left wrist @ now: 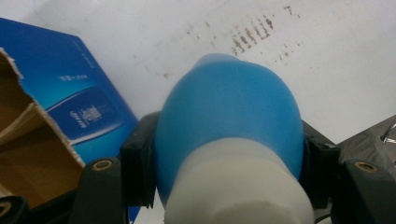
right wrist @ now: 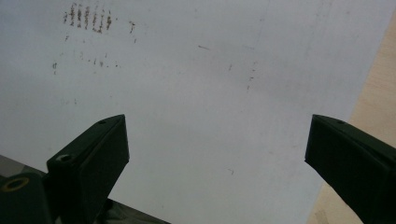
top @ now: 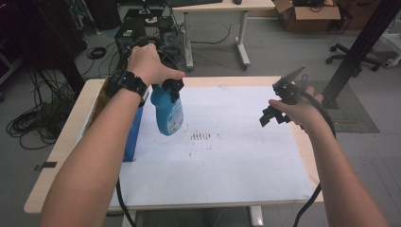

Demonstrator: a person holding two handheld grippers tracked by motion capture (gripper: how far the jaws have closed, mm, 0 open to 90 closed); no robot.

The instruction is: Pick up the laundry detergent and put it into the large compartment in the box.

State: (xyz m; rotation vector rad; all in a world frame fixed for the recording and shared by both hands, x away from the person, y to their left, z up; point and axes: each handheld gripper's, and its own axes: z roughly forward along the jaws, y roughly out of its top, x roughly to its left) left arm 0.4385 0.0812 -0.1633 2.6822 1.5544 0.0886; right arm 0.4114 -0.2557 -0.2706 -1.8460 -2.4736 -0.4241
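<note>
Blue bottle (left wrist: 229, 121): its white neck between the jaws is blurred and cut off at the bottom edge. Print on the blue carton (left wrist: 70, 93) left of the jaws is illegible. Brown marks (right wrist: 88, 18) beyond the right gripper's jaws are too small to identify.

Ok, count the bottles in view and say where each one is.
1. The blue bottle hangs off the table, clamped between the jaws of the left gripper, beside the blue box. More could be hidden inside that box.

Bottle (top: 168, 109) — blue body, white neck, label on its side. Carton (left wrist: 60, 93) — blue outside, brown cardboard inside. Table sheet (top: 236, 156) white, with brown smudge rows (top: 200, 136). Gripper jaws black.
</note>
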